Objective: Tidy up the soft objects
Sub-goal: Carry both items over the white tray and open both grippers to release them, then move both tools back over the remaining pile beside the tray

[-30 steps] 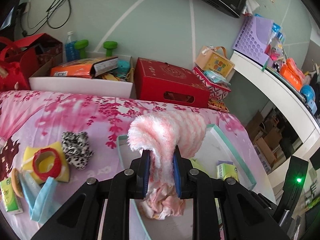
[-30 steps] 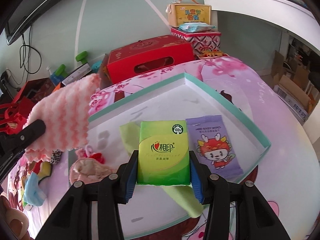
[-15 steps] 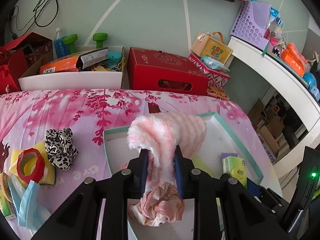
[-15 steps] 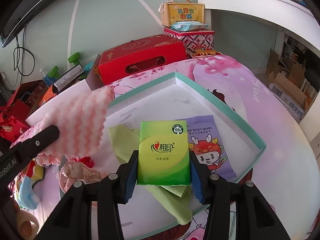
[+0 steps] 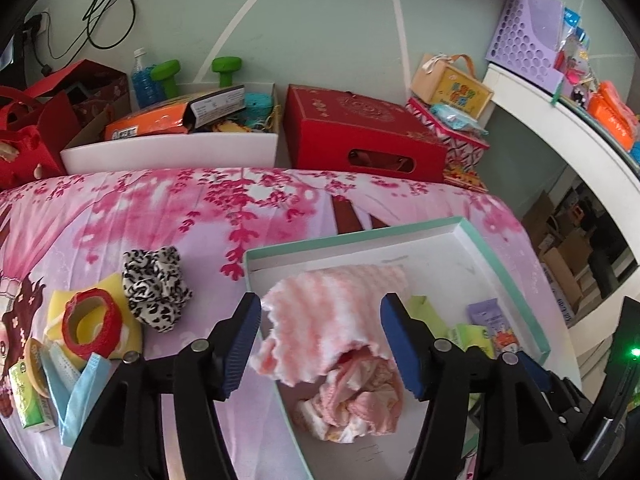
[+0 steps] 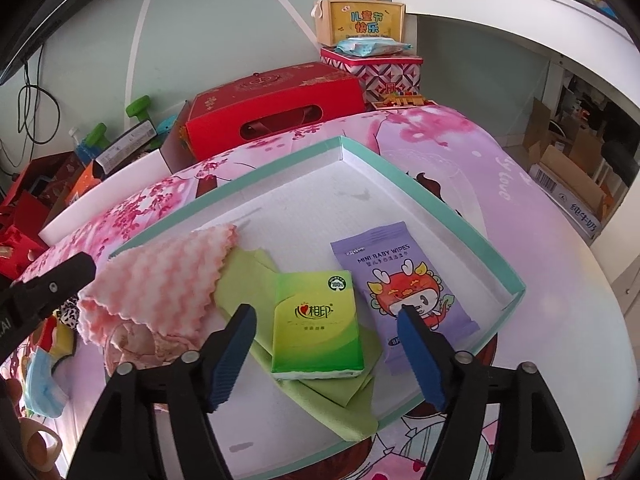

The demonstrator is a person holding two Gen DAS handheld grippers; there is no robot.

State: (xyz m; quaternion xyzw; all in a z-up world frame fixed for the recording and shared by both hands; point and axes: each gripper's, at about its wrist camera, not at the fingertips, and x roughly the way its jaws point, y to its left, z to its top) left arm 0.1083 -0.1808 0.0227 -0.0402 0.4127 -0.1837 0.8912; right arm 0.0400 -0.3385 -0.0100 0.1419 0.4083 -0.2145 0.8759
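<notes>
The left gripper (image 5: 320, 344) stands with its jaws spread wide and nothing between them, poised over the near-left corner of the teal-rimmed tray (image 5: 500, 268); the pink striped cloth (image 5: 336, 312) lies just beyond, draped over a crumpled pink fabric (image 5: 356, 396) and spilling a little over the tray's left wall, which suggests it is meant to rest here with the other soft things. The right gripper (image 6: 326, 344) is likewise wide apart and empty, its jaws flanking the green tissue pack (image 6: 316, 324) without touching it; the pack lies on a green cloth (image 6: 256, 276) beside the purple baby wipes (image 6: 404, 280), all inside the tray. The left view alone shows what is probably still to be sorted on the pink bedspread (image 5: 160, 208): a leopard scrunchie (image 5: 154, 288), a red tape roll (image 5: 90, 324) on a yellow sponge (image 5: 60, 312), and a blue face mask (image 5: 76, 384). The right view alone shows the pack's and wipes' printed faces and the tray's bare far half.
</notes>
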